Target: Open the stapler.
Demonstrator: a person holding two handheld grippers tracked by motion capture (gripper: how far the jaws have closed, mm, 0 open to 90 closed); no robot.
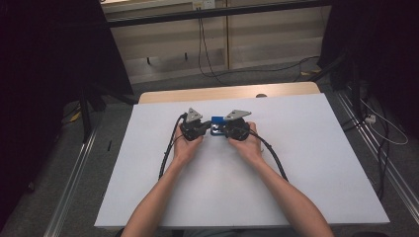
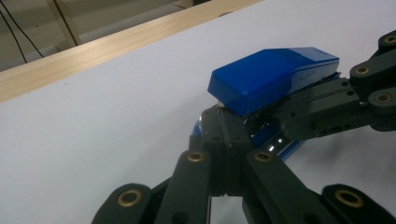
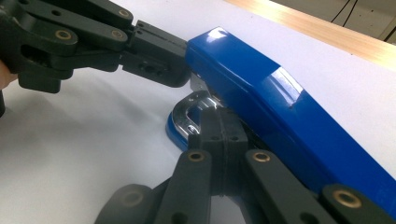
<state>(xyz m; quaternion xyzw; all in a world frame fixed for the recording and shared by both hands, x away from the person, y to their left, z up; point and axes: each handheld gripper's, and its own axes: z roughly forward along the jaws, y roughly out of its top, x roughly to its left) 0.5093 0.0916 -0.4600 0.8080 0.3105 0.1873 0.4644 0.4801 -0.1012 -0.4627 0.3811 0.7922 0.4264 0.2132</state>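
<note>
Both hands level, left gripper [image 1: 203, 129] and right gripper [image 1: 223, 130] meeting at stapler [image 1: 217, 120]

No text, label, brand, number or sign can be read here. The blue stapler [image 2: 275, 77] bears a faint line of marking along its side in the left gripper view, too small and blurred to make out. Its glossy top in the right gripper view carries only reflections, no lettering.
</note>
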